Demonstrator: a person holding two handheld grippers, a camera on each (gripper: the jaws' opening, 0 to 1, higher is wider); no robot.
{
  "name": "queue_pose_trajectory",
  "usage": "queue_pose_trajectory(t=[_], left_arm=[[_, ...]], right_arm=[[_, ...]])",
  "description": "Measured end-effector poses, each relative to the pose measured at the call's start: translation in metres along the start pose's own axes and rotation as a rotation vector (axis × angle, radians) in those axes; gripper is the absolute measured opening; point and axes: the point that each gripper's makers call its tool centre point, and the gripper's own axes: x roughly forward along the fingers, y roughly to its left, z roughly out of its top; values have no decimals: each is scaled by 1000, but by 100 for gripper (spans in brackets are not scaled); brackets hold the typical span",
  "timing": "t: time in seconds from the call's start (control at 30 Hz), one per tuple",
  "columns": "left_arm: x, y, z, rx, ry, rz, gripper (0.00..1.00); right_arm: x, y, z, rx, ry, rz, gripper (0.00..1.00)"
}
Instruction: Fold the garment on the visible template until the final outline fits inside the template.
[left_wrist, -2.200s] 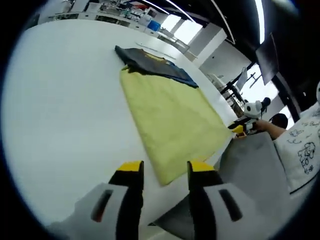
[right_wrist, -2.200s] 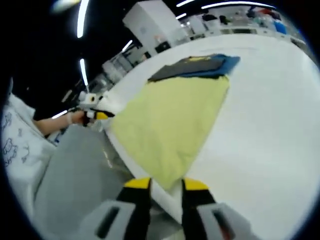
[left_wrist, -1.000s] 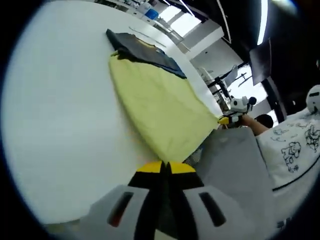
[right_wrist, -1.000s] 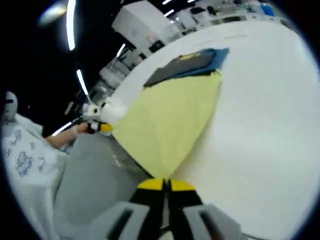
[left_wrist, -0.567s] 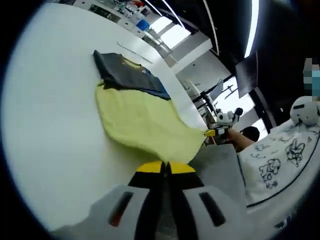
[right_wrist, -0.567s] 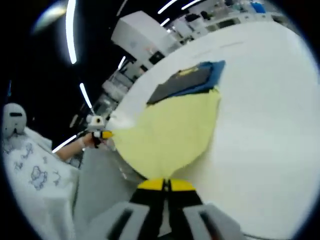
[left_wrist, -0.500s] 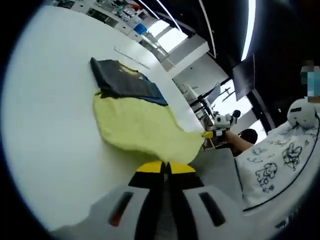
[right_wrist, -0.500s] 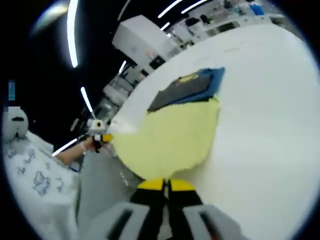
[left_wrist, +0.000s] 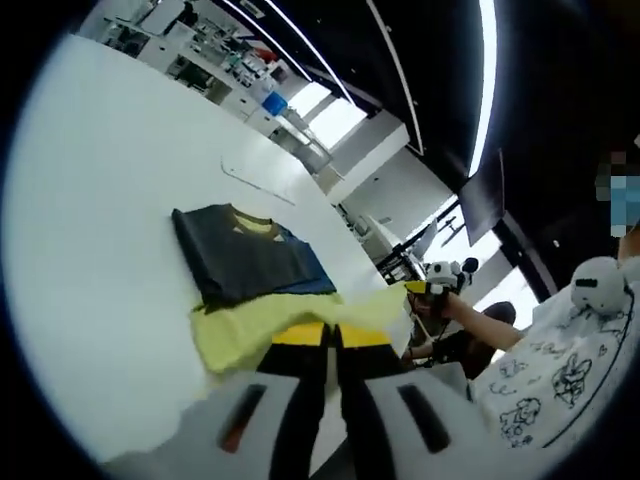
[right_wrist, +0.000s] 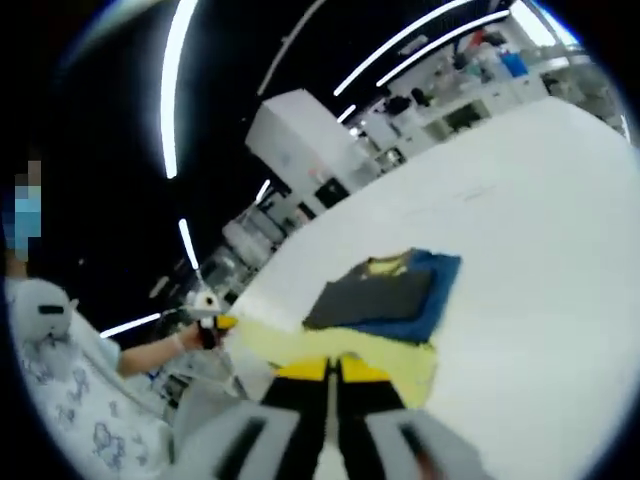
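A yellow garment (left_wrist: 235, 338) lies on the white table (left_wrist: 90, 200), its near edge lifted off the surface. My left gripper (left_wrist: 331, 334) is shut on one near corner. My right gripper (right_wrist: 333, 369) is shut on the other corner of the yellow garment (right_wrist: 405, 357). A dark grey and blue folded piece (left_wrist: 240, 262) lies flat at the garment's far end, also seen as the dark piece (right_wrist: 385, 292) in the right gripper view. The right gripper (left_wrist: 428, 291), held in a hand, comes into the left gripper view; the left gripper (right_wrist: 214, 322) comes into the right gripper view.
A thin line mark (left_wrist: 256, 181) runs across the table beyond the dark piece. A person in white printed clothing (left_wrist: 565, 365) stands at the table's near edge. Shelves and benches (right_wrist: 450, 80) line the far side of the room. The white table (right_wrist: 540, 250) spreads wide around the cloth.
Both grippers went from open to shut on the yellow garment's near corners, then lifted them and carried them toward the dark piece, so much less yellow cloth lies flat.
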Motion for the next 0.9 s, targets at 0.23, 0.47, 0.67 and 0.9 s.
queue_pose_trajectory(t=[0.23,0.47,0.67,0.9], left_arm=[[24,25,33,29,-21,61,0],[56,60,67,14,-64,120,0],[70,87,86,1,-86,163,0],[86,108,93,-28,-101,212,0]], right_arm=[[27,-32,40,-35,-13,-63,0],[50,-65,68,-48,-27,-131,0],[62,-86,87,-16,-68,-155,0],[83,-108,92,-6,-70,-188,0]])
